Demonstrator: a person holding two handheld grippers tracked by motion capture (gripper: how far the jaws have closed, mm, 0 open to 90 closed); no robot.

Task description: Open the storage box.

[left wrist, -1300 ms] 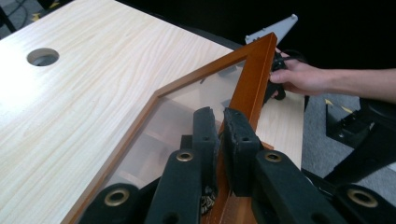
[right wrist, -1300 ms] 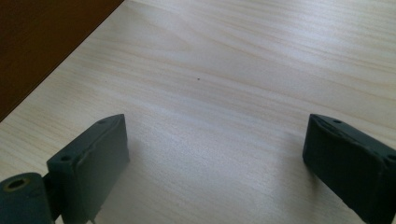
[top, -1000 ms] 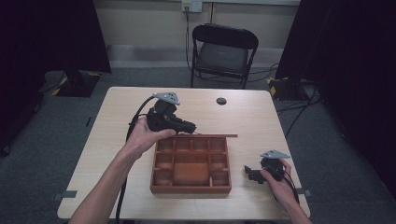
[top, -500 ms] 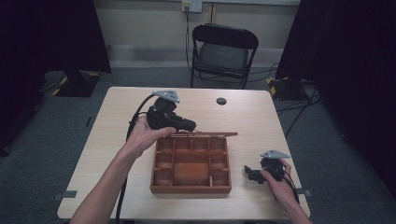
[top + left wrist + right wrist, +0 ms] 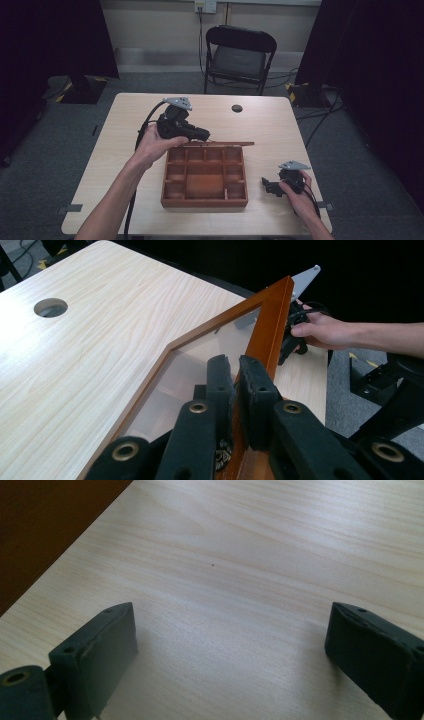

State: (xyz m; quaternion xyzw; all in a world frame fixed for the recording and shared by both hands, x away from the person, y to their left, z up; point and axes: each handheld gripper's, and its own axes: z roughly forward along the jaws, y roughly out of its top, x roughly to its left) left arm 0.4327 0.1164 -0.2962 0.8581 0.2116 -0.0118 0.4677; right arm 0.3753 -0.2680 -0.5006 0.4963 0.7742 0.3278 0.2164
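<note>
At table centre, a reddish-brown wooden compartment box (image 5: 205, 177), rectangular, glossy, lid (image 5: 269, 325) raised: wood frame around a clear pane. Clamped on the frame's edge, left gripper (image 5: 232, 375), 2 matte black jaws pressed against it. Just right of the box, right gripper (image 5: 267, 185), jaws wide apart over pale wood-grain table (image 5: 280, 545).

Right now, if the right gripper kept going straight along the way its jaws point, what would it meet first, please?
Probably the wooden box: the right gripper points left toward its side wall, jaws open over bare table. The box's wall sits off to the left in its own view, so it might only graze it.
</note>
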